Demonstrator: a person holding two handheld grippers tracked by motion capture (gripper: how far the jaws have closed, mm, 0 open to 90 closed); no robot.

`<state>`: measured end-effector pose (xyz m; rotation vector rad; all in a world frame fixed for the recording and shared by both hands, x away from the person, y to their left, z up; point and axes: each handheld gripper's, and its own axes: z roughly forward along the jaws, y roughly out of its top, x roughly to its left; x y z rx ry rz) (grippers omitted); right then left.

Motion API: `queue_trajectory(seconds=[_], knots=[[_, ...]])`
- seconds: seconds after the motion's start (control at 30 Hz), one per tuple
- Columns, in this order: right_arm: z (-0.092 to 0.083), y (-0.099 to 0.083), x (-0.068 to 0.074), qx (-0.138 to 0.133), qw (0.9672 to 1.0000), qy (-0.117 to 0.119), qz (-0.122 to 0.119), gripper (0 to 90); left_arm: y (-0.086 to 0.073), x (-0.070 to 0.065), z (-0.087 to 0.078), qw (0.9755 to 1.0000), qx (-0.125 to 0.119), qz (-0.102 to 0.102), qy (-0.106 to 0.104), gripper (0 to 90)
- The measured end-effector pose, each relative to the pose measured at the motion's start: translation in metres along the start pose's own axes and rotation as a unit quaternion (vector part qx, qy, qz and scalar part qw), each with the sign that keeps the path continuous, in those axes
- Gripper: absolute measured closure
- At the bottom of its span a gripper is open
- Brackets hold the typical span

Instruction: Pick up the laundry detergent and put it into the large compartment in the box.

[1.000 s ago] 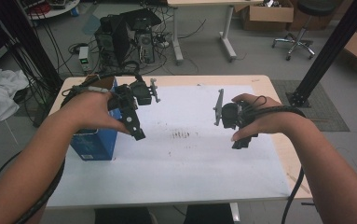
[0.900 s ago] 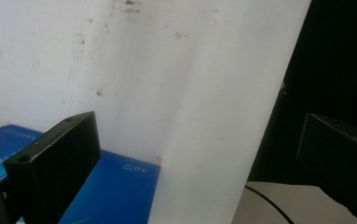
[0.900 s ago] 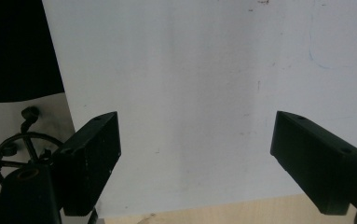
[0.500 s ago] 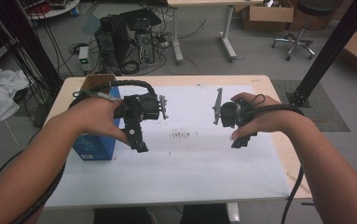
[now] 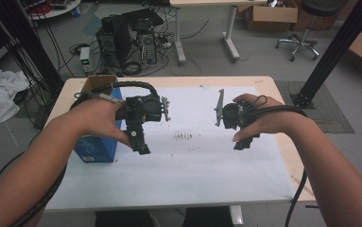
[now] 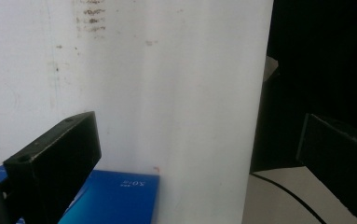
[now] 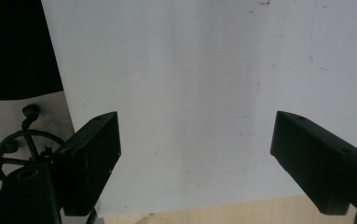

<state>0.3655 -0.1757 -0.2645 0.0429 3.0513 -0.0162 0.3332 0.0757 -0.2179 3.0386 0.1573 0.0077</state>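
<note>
From the high view, the left gripper [image 5: 140, 142] hangs above the white sheet [image 5: 193, 165] that covers most of the table [image 5: 282, 109], just beside the blue box [image 5: 93, 146] standing at the sheet's left edge. Its nose points down and toward the person, probably so the jaws can come at the box from above. The right gripper [image 5: 242, 142] hovers well apart on the other side, over bare sheet, and appears to be held out of the way while the left one works. Neither touches anything. A patch of dark marks [image 5: 184, 137] lies between the two.

In the left gripper view, the gripper [image 6: 204, 154] has its jaws spread wide with nothing between them but the sheet [image 6: 167, 93]. The box [image 6: 115, 196] shows at the bottom edge, just past the left jaw, so it is near but not yet lined up between the jaws. I judge the gripper needs to shift over the box before closing.

In the right gripper view, the gripper [image 7: 195, 149] is likewise wide apart and empty, looking down on blank sheet [image 7: 190, 70] near the table's wooden edge [image 7: 241, 212].
</note>
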Motion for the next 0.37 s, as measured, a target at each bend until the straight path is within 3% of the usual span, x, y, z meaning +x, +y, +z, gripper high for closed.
queue_trajectory(seconds=[0.37], knots=[[-0.0006, 0.0005, 0.0016, -0.001, 1.0, -0.001, 0.002, 16.1, 0.0021, -0.0029, -0.003, 1.0, -0.001, 0.005, 0.0, 0.1]])
